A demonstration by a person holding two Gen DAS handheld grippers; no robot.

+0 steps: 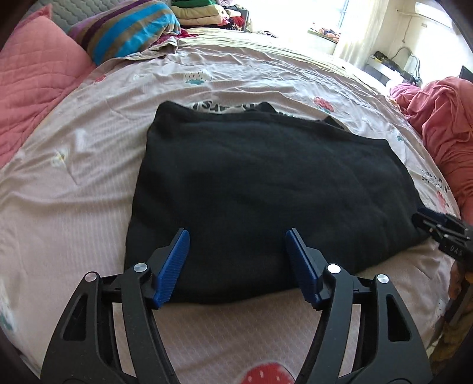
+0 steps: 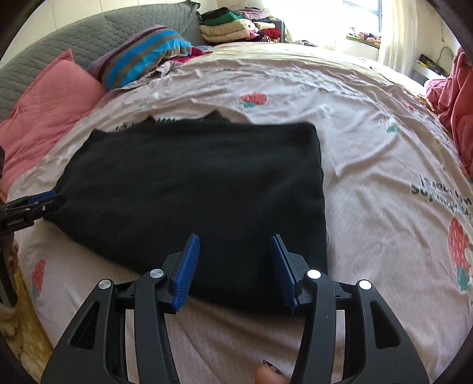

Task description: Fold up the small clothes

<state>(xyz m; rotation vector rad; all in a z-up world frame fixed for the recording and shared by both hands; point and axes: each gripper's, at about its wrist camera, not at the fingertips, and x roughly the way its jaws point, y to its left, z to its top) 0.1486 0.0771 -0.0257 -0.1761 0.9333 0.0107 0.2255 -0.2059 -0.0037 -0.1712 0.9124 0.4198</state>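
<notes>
A folded black garment [image 1: 266,189] lies flat as a rough rectangle in the middle of a bed covered by a pale pink sheet printed with strawberries [image 1: 97,165]; a strip of white-and-black printed fabric shows along its far edge. The left gripper [image 1: 238,233] hangs over the near left part of the garment, its blue-padded jaws standing apart with nothing between them, the pads clear of the cloth. The right gripper [image 2: 235,237] hangs over the near right part, jaws likewise spread and empty; it also shows at the right edge of the left wrist view, beside the garment's right corner. No container is in view: loose items rest directly on the bed. At the far left lie a pink quilted pillow [image 2: 50,97] and a striped blue, purple and brown cushion [image 2: 142,56] against a grey quilted headboard [image 2: 88,32]. A stack of folded clothes [image 2: 236,26] sits at the far side, and a heap of pink fabric [image 1: 443,124] lies on the right.
</notes>
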